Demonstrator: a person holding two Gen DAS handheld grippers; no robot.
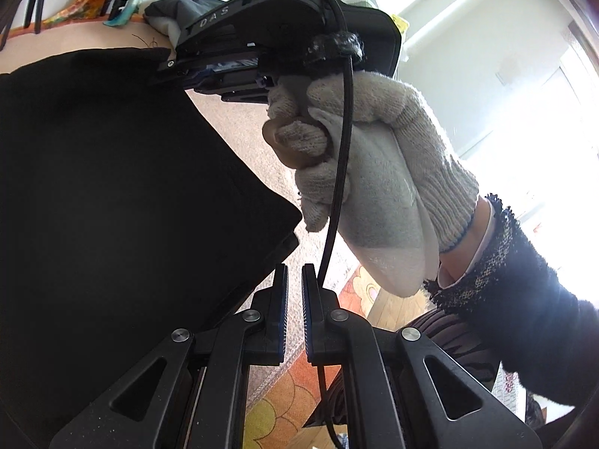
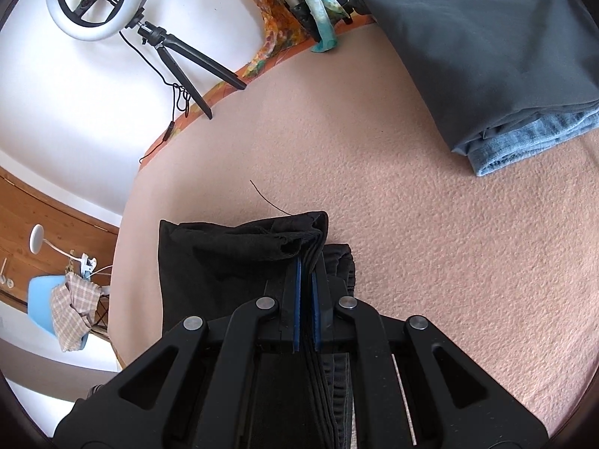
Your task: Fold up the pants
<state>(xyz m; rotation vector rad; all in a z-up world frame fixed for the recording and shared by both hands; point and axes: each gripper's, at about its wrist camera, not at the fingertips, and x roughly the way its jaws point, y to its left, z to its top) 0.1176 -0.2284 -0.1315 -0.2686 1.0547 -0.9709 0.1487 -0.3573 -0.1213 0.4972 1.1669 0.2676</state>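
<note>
The black pants (image 1: 112, 187) lie folded on the pink blanket (image 2: 411, 243). In the right wrist view my right gripper (image 2: 307, 265) is shut on a folded edge of the pants (image 2: 239, 254), with black layers pinched between its blue pads. In the left wrist view my left gripper (image 1: 295, 273) has its jaws nearly together with only a narrow gap and nothing between them, beside the right edge of the pants. The right gripper body (image 1: 262, 37) and the gloved hand (image 1: 374, 172) holding it are ahead of it, at the far corner of the pants.
A stack of folded grey and denim clothes (image 2: 486, 60) lies on the blanket at the far right. A ring light on a tripod (image 2: 101, 0) stands at the blanket's far left edge. A black cable (image 1: 340, 172) hangs down past the left gripper's fingers.
</note>
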